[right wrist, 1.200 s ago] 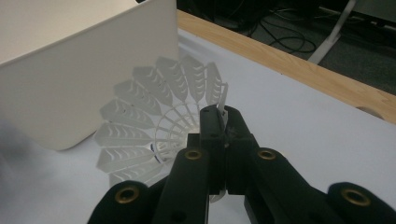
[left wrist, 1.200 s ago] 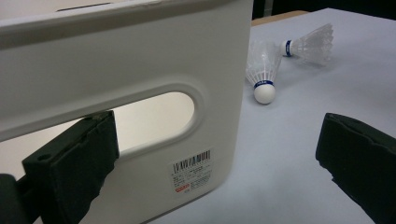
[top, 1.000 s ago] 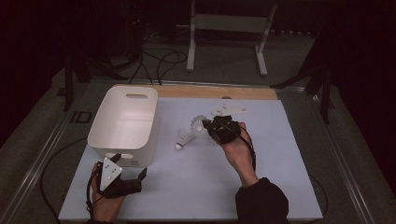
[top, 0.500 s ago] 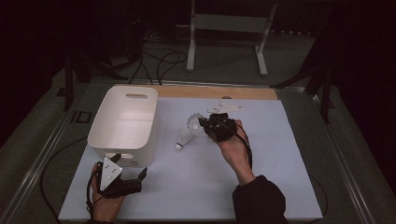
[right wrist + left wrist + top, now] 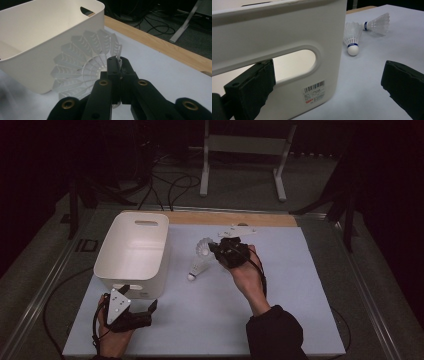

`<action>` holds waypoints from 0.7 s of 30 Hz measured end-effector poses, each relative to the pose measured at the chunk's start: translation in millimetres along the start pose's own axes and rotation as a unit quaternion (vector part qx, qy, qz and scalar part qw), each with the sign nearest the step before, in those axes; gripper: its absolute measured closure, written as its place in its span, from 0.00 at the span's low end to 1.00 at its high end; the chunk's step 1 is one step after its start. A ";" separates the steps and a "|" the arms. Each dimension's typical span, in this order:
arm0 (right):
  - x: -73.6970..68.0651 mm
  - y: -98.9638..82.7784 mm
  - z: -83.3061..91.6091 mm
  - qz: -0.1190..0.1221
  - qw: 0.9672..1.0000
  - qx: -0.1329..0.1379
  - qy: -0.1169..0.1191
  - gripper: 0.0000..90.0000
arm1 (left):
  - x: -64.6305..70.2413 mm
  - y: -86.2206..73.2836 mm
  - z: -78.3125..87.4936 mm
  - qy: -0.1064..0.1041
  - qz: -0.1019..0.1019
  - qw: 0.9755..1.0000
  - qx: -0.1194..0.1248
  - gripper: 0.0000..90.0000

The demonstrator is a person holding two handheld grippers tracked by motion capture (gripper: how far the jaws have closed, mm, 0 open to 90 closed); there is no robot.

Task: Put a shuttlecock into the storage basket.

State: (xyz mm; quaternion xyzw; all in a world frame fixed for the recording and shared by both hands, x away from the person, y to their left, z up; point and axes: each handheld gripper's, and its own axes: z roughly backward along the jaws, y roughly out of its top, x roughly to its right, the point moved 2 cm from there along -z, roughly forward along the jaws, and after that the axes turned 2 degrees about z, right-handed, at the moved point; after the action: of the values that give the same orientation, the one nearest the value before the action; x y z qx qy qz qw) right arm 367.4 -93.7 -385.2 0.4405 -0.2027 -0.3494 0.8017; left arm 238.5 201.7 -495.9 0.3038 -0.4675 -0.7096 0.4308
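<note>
The right gripper (image 5: 216,251) is clamped on the feathered skirt rim of a white shuttlecock (image 5: 82,67), held just above the counter (image 5: 300,320) and just beside the right wall of the white plastic bin (image 5: 131,251). A second shuttlecock (image 5: 198,270) lies on its side below it, cork tip toward the person. The left gripper (image 5: 145,307) rests at the bin's near wall — jaws wide apart, nothing between them. Bin: smooth, rounded corners, oval handle slot (image 5: 294,61), barcode label (image 5: 314,91). Counter surface pale blue, matte — broad open room right and near; wooden strip (image 5: 235,218) along the far edge.
</note>
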 end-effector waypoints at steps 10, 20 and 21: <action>-3.1 7.1 -2.4 -0.004 1.000 0.006 0.006 0.99 | 0.0 0.0 0.1 0.000 0.000 1.000 0.000 0.00; -6.4 14.4 -6.5 -0.003 1.000 0.010 0.013 0.99 | 0.0 0.0 0.2 -0.001 0.000 1.000 -0.001 0.00; -6.7 14.9 -6.7 -0.003 1.000 0.010 0.014 0.99 | 0.0 0.0 0.2 -0.001 0.000 1.000 -0.001 0.00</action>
State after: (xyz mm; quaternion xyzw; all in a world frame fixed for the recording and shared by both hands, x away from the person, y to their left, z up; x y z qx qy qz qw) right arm 372.8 -79.5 -376.3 0.4536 -0.1938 -0.3440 0.7990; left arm 238.3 201.8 -495.8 0.3029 -0.4672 -0.7102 0.4309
